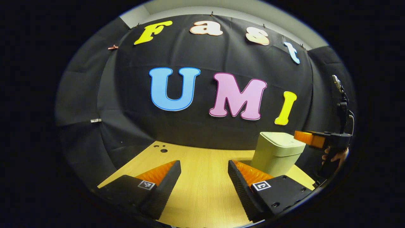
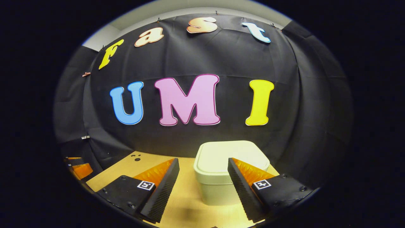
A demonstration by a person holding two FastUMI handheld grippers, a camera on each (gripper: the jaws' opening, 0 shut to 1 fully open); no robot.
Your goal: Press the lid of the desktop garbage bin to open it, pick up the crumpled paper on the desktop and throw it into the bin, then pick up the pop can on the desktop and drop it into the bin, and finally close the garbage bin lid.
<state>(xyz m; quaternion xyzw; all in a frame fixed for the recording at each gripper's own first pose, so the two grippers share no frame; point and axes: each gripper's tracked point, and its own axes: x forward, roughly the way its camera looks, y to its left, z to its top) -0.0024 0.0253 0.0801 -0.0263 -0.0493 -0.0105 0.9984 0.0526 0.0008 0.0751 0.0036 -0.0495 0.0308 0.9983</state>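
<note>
Both claws we are holding with fingers apart, gripping nothing: our left claw (image 1: 204, 177) is hovering over the bare wooden table (image 1: 202, 196), our right claw (image 2: 203, 177) is hanging level just above the garbage bin (image 2: 221, 172), whose lid (image 2: 232, 156) is lying closed near the wall.

Your left tongs (image 1: 204, 180) carry two wedge-shaped fingers (image 1: 164, 183) with ribbed inner faces, each set on a flat black block marked with a small square black-and-white tag and dotted with round screw holes. Your right tongs (image 2: 203, 180) are built the same way. Beyond the left pair, your hand (image 1: 335, 155) grips a black handle with a cable rising above it.
</note>
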